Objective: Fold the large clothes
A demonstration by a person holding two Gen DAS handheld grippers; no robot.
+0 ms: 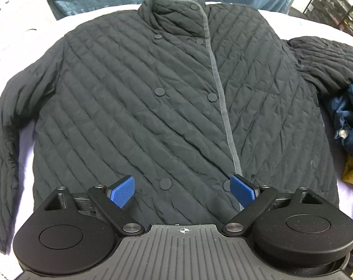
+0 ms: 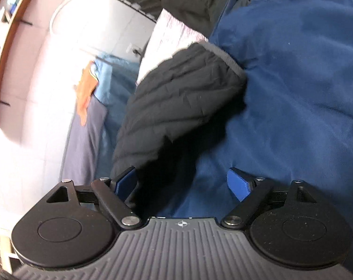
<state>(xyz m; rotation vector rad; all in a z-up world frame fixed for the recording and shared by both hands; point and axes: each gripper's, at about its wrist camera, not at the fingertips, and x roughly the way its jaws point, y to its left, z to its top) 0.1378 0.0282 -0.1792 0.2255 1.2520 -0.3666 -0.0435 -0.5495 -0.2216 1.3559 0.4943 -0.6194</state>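
Left wrist view: the black quilted jacket (image 1: 167, 98) lies flat, front side up and buttoned, on a white bed sheet (image 1: 321, 26), filling most of the frame. At the left edge, one sleeve (image 1: 5, 126) runs down alongside the body. At centre, the grey-trimmed placket (image 1: 219, 86) runs from the collar at top centre to the hem at lower centre. At the right edge, the other sleeve (image 1: 326, 63) is spread outward, its end lying against a heap of blue clothing (image 1: 347, 116). The left gripper (image 1: 183, 190) hovers over the hem at lower centre; its blue pads are spread wide and hold nothing.

Right wrist view: at the left of the frame are a pale wall and blue bedding (image 2: 115, 88), both blurred. At centre, the jacket sleeve cuff (image 2: 183, 93) rests on the blue garment (image 2: 304, 93) that fills the right half. The right gripper (image 2: 183, 184) is at lower centre with its jaws apart. The left pad (image 2: 126, 183) sits at the sleeve edge; whether it touches the fabric cannot be determined. No fabric is clamped.

Task status, by judgement: the jacket is spread and smoothed; no fold is visible. Remaining steps: fold both sleeves inward over the body, then fold the body across. The right gripper appears positioned to take the outstretched sleeve first.
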